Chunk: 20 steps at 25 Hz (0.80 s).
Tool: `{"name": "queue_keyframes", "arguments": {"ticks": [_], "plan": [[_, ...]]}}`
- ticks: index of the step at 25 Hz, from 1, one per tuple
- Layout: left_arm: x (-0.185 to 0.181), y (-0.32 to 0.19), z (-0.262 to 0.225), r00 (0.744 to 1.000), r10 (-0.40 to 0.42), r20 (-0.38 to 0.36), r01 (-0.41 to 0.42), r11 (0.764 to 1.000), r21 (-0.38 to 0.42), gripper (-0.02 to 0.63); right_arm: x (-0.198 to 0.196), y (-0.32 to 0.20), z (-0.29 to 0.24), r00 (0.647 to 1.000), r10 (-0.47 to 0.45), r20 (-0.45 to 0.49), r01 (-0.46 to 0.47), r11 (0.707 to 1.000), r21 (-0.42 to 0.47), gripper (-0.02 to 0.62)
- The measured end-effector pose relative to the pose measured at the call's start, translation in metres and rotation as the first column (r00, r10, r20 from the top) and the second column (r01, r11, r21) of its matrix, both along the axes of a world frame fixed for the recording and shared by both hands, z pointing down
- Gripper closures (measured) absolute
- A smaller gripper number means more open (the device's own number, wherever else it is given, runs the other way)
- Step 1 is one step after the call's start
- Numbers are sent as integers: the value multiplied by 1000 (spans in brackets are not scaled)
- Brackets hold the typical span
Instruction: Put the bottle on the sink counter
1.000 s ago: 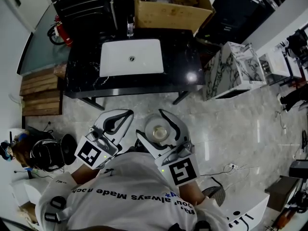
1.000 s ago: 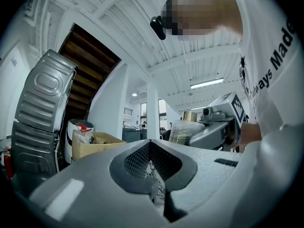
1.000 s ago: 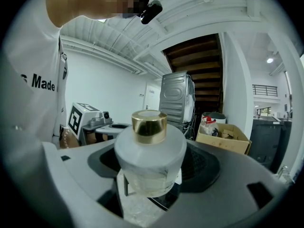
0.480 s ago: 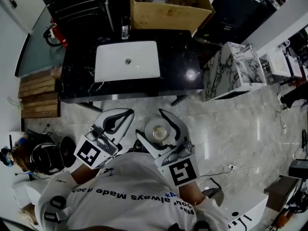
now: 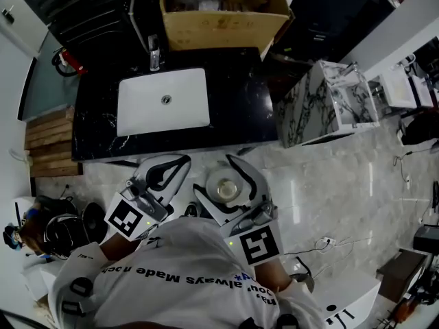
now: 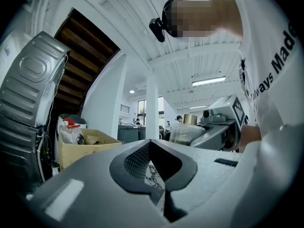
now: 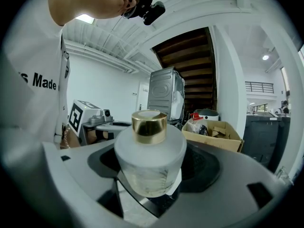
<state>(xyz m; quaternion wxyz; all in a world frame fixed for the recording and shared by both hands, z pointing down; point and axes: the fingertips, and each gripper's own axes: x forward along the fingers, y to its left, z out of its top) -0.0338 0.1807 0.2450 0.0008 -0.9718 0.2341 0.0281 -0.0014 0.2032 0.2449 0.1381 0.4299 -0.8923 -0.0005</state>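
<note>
A squat frosted glass bottle (image 7: 150, 163) with a gold cap (image 7: 149, 120) sits upright between the jaws of my right gripper (image 7: 152, 184), which is shut on it. From above, the bottle (image 5: 223, 187) shows as a pale disc inside the right gripper (image 5: 229, 181), held over the marble floor just short of the black sink counter (image 5: 233, 108). The white basin (image 5: 163, 102) and faucet (image 5: 153, 50) lie left of centre on that counter. My left gripper (image 5: 167, 172) is beside the right one; its jaws are closed together with nothing in them (image 6: 159, 175).
A cardboard box (image 5: 219, 9) of clutter stands behind the counter. A marble-patterned cabinet (image 5: 322, 105) is at the counter's right end, wooden planks (image 5: 48, 139) at its left. A washing machine (image 6: 26, 108) shows in the left gripper view. Cables lie on the floor.
The counter and basin have slid down and left in the head view, so the view has come nearer to the counter. Both grippers keep their pose, the bottle still held.
</note>
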Motion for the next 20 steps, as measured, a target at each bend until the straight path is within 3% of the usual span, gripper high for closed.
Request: {"name": "queue_keyframes", "arguments": {"ticks": [10,20], "plan": [[81,-45,-12,1000,-12,13,12,1000,23,603,80,-43,-12,1000,-5,19,4,1000,26,261],[109,-64,-13,999,-42,10,42,999,14,603,112,-61,-7,1000,-20,16,20,1000,10,261]]}}
